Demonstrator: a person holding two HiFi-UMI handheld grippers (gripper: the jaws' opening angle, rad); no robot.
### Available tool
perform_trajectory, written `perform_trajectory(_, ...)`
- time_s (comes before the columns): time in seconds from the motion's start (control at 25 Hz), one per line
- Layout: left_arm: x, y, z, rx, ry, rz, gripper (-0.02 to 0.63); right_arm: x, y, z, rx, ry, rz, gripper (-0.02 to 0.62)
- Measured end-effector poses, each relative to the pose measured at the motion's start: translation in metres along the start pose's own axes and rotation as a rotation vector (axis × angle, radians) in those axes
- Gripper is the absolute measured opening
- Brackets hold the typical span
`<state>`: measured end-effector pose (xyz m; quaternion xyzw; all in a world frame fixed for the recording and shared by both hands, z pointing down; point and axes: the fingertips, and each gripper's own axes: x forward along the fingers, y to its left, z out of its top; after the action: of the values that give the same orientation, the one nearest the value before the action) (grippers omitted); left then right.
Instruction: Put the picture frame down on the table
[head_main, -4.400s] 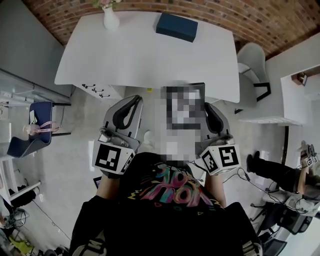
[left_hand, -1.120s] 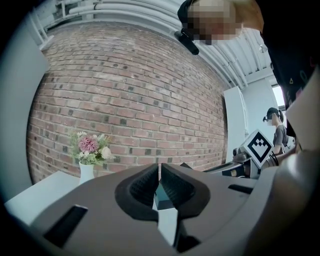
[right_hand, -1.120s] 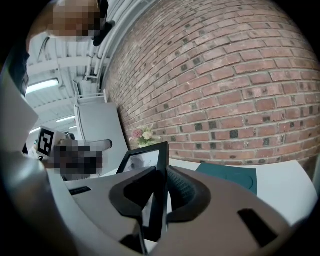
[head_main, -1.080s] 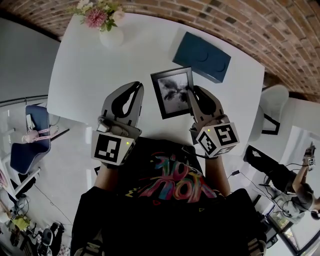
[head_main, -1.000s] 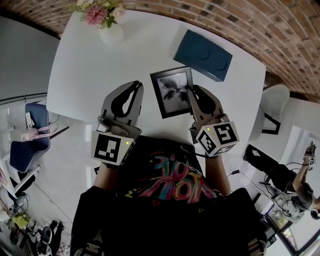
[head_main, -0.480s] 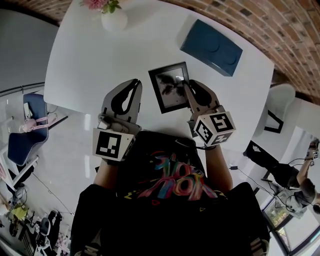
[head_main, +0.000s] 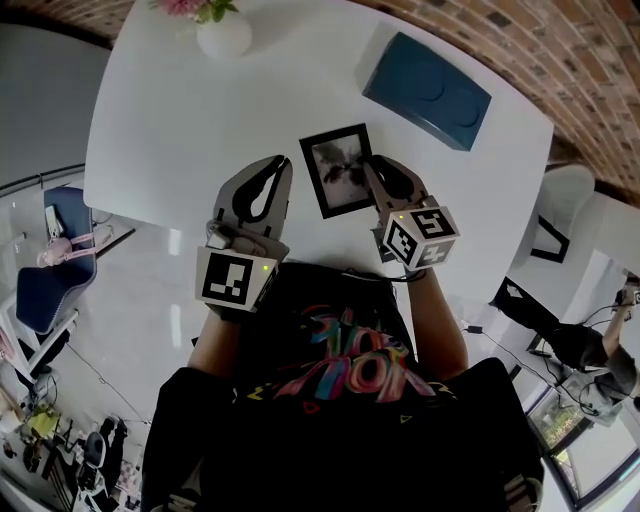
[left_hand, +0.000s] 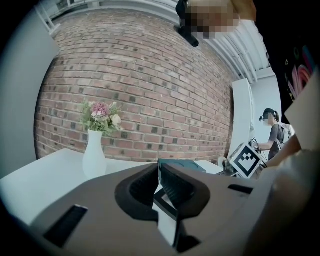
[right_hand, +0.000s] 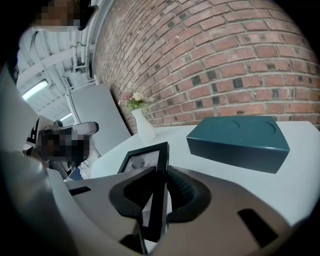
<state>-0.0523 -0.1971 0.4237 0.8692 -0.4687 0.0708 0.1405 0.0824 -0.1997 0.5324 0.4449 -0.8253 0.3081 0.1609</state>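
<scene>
Picture frame (head_main: 338, 170), black, clamped by its right edge in the right gripper (head_main: 372, 165) over the white table (head_main: 200, 120), near the blue box (head_main: 428, 90); left gripper (head_main: 281, 162) alongside, jaws together, empty.

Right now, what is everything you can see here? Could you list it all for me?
table: one, white, in front of the person
picture frame: one, black, over the table's near middle, clamped at its right edge
box: one, dark teal, far right of the table
vase: one, white, far left of the table
flowers: one bunch, pink and cream, in the vase
brick wall: one, red-brown, behind the table
white chair: one, right of the table
blue chair: one, on the floor at left
bystander: one, dark clothes, far right
left tool: one, grey, shut and empty, left of the frame
right tool: one, grey, shut on the frame
</scene>
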Motion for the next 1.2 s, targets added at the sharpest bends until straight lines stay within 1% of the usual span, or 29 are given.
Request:
perform_trajectory(0.08,0.004,0.0,0.0,-0.009,-0.01,-0.002,0.035,0.006,-0.006,-0.007,0.013,0.013,-0.007,0.091)
perform_trajectory(0.2,0.007,0.001,-0.01,-0.011,0.012,-0.007,0.035,0.014,-0.014,-0.019,0.026,0.028,-0.013,0.091)
perform_trajectory(0.28,0.01,0.004,-0.012,-0.02,0.004,-0.003,0.035,0.019,-0.019,-0.026,0.03,0.037,-0.014,0.091)
perform_trajectory(0.4,0.011,0.008,-0.025,-0.014,0.049,-0.008,0.035,0.024,-0.024,-0.035,0.033,0.053,-0.019,0.091)
perform_trajectory(0.52,0.015,0.009,-0.034,-0.008,0.064,-0.013,0.035,0.029,-0.028,-0.041,0.035,0.063,-0.025,0.091)
perform_trajectory(0.92,0.027,0.007,-0.059,-0.017,0.112,-0.032,0.035,0.04,-0.034,-0.05,0.063,0.074,-0.042,0.092)
perform_trajectory(1.2,0.028,0.009,-0.066,-0.022,0.129,-0.031,0.035,0.044,-0.035,-0.053,0.029,0.111,-0.054,0.094)
